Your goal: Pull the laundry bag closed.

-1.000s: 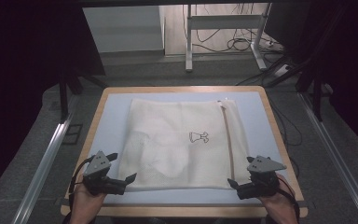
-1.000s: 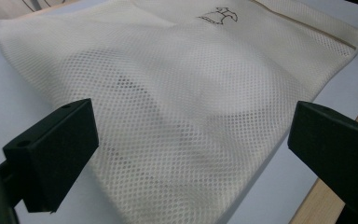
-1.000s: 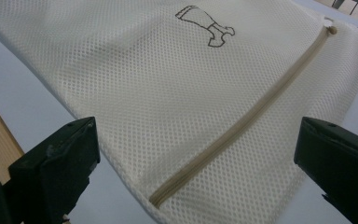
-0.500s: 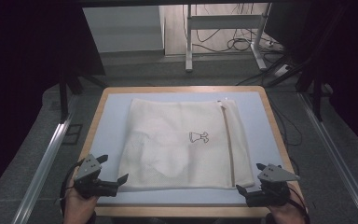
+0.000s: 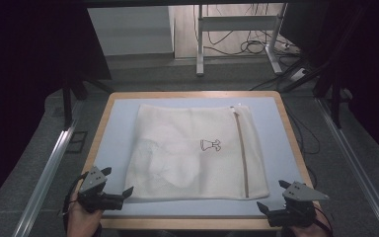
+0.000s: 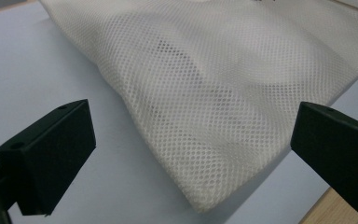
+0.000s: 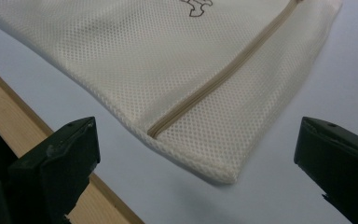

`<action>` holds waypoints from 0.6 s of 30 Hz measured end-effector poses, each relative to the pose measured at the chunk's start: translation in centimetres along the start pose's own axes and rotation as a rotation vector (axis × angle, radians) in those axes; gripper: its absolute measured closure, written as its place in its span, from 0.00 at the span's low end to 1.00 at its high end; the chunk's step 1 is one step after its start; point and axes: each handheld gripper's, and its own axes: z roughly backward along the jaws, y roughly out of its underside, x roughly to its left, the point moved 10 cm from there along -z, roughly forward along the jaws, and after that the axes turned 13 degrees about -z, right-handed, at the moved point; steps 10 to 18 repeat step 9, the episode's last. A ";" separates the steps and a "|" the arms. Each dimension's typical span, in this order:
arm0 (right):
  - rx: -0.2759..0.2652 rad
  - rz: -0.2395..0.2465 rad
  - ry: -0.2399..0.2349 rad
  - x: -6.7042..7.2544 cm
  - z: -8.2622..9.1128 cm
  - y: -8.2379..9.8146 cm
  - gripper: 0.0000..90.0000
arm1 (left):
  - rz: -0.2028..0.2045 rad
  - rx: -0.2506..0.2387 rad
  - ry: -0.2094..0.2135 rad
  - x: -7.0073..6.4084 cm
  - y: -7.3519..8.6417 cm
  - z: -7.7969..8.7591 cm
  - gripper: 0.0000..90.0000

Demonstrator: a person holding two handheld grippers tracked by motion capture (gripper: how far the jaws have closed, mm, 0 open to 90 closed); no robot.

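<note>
A cream mesh bag (image 5: 187, 158) lies flat on the pale blue mat of a wood-rimmed table (image 5: 116, 133). A tan zipper (image 5: 242, 153) runs along its right side, next to a small drawn logo (image 5: 210, 144). My left gripper (image 5: 117, 180) is open just off the bag's near left corner. In the left gripper view that corner (image 6: 205, 198) lies between the wide-apart jaws of the left gripper (image 6: 196, 144), untouched. My right gripper (image 5: 271, 194) is open near the near right corner. The right gripper (image 7: 200, 158) frames the corner (image 7: 226, 175) and the zipper's end (image 7: 156, 129).
The table's wooden front edge (image 5: 192, 223) runs just before both grippers. Bare mat borders the bag on the left (image 5: 111, 148) and right (image 5: 281, 143). Metal rails (image 5: 47, 173) lie on the floor at each side. Desk legs and cables (image 5: 246, 47) stand beyond the table.
Both grippers have drawn back toward the table's near edge and slightly outward from the bag's near corners. The bag lies as before.
</note>
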 end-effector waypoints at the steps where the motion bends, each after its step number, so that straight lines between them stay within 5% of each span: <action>1: 0.007 -0.005 -0.004 -0.1 -0.1 0.2 0.00 | 0.007 0.001 0.004 0.0 0.2 -0.1 0.00; 18: 0.027 -0.026 -0.016 -0.3 -0.2 0.6 0.00 | 0.025 0.001 0.019 0.1 0.5 -0.1 0.00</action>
